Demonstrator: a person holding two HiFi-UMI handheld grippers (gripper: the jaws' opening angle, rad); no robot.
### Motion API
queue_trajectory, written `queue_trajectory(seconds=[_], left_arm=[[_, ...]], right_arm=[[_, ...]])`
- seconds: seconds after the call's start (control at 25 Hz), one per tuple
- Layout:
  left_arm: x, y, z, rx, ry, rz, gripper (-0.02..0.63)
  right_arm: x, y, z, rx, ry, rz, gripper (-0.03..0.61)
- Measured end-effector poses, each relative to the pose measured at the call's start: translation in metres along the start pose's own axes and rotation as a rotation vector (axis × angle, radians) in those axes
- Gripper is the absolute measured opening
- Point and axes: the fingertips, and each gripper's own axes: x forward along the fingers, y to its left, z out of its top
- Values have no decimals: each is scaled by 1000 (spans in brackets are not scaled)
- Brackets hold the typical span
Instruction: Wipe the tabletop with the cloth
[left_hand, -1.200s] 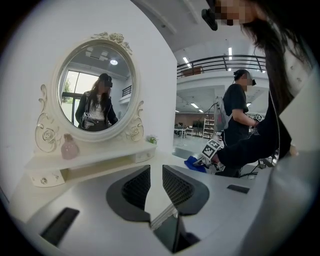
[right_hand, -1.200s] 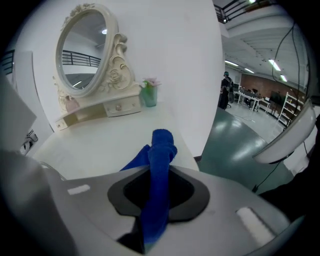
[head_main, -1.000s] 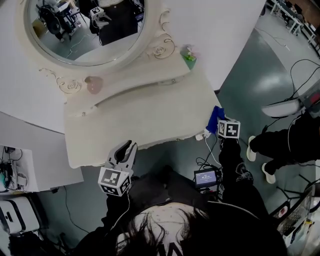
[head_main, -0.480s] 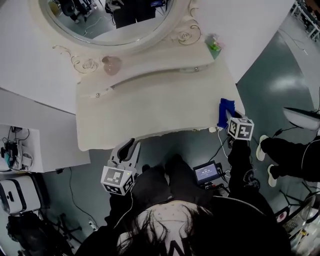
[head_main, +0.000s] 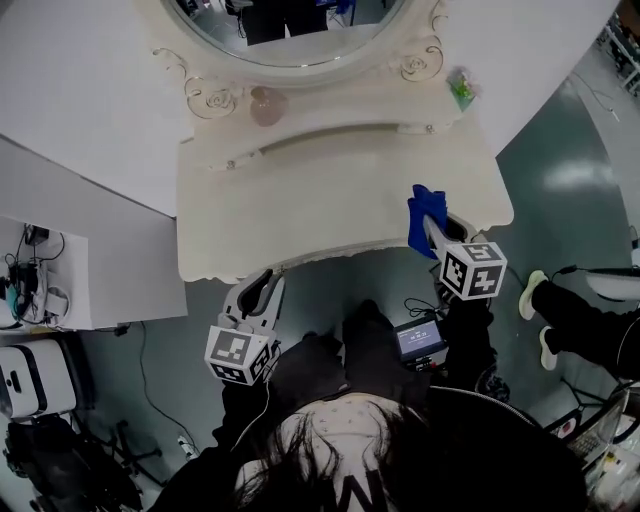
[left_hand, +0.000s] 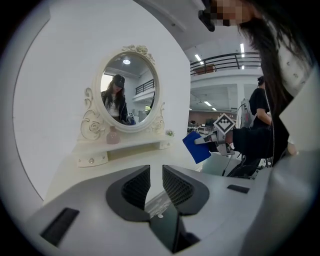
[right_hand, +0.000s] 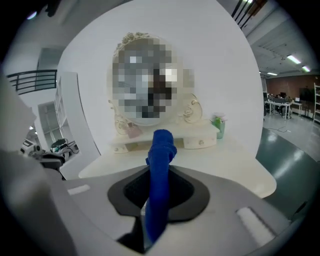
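- The right hand-held gripper (head_main: 432, 230) is clamped on the blue cloth (head_main: 424, 208), over the right front corner of the table (head_main: 300, 220). No view confirms contact, and wiping is judged not yet begun.
- The cloth's free end stands out beyond the jaws. This probably leaves loose fabric to meet the surface first.
- The left hand-held gripper (head_main: 258, 290) sits at the table's front edge, left of centre. Its jaws stand a narrow gap apart with nothing between them. It is judged parked clear of the wiping area.
- A pink bottle (head_main: 267, 105) and a green bottle (head_main: 461, 88) stand on the raised shelf under the mirror (head_main: 300, 40), off the main surface.
- The right gripper view shows the cloth bunched into an upright roll between the jaws.
- The left gripper view shows the cloth side-on as a flat sheet.
- Only the head view places both grippers against the table outline.
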Motion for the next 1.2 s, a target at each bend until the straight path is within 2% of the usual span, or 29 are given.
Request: queue_trajectory(seconds=[0.16, 0.32, 0.64, 0.88, 1.2], left_arm=[[-37, 32, -13, -2, -25, -10, 64], [-79, 57, -27, 10, -42, -40, 64], [-134, 75, -54, 8, -61, -131, 64], [-147, 53, -66, 14, -71, -216, 64], [-156, 26, -69, 15, -86, -257, 64]], right_arm=[[-20, 79, 4, 16, -54, 29, 72], [-40, 156, -13, 24, -77, 56, 72], [-65, 258, -66, 117, -57, 73, 72], [-94, 282, -86, 113, -46, 48, 72], [-145, 252, -93, 142, -83, -57, 72]])
